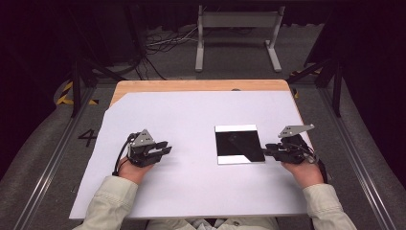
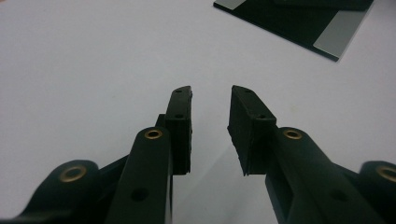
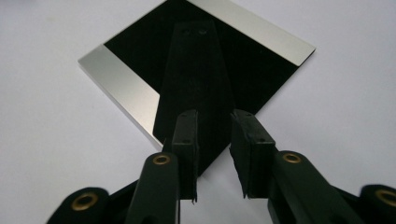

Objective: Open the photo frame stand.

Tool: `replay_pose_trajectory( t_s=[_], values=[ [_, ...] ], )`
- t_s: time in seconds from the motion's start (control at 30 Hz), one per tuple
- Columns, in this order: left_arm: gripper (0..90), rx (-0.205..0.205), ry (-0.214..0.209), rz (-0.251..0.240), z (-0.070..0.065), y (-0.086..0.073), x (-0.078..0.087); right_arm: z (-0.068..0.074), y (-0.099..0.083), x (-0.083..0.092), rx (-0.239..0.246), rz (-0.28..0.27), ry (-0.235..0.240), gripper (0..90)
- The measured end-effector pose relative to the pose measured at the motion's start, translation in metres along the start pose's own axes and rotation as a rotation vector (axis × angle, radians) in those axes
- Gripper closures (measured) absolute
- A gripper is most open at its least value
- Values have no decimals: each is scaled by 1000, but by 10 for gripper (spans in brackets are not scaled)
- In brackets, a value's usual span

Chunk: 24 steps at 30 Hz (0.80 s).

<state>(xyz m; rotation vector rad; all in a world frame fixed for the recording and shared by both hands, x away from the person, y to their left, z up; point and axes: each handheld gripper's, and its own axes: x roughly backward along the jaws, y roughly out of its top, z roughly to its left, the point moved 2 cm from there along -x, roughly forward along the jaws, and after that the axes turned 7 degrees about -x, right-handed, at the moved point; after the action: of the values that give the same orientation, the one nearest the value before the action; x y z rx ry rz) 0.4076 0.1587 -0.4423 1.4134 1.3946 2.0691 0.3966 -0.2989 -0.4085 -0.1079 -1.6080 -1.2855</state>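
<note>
From above, a flat shiny square plate [image 1: 239, 143] lies on a big white sheet [image 1: 191, 120] that covers the table. The right gripper [image 1: 269, 151] rests just beside the plate's right edge, pointing at it, maybe getting ready to pick it up. The left gripper [image 1: 166, 150] rests well away, to the left of the plate.

In the left gripper view, the jaws stand a little apart with nothing between them. The plate [image 2: 299, 23] sits far ahead of them.

In the right gripper view, the jaws are a little apart and empty. They sit right at a corner of the plate [image 3: 140, 51], which looks like a mirror.
</note>
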Motion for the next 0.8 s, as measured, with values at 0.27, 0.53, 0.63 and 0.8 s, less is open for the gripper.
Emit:
replay_pose_trajectory(
  t_s=[0.27,0.53,0.63,0.8],
  values=[
    [698,1,0,-2,0,0,0,1,-4,-4,23,119,-11,771],
    [698,0,-2,-1,0,0,0,2,-7,-8,32,206,-27,774],
    [697,3,-3,-1,1,0,0,1,-9,-9,30,231,-31,782],
    [697,7,-3,-1,0,0,0,1,-11,-12,33,267,-30,799]
  ],
)
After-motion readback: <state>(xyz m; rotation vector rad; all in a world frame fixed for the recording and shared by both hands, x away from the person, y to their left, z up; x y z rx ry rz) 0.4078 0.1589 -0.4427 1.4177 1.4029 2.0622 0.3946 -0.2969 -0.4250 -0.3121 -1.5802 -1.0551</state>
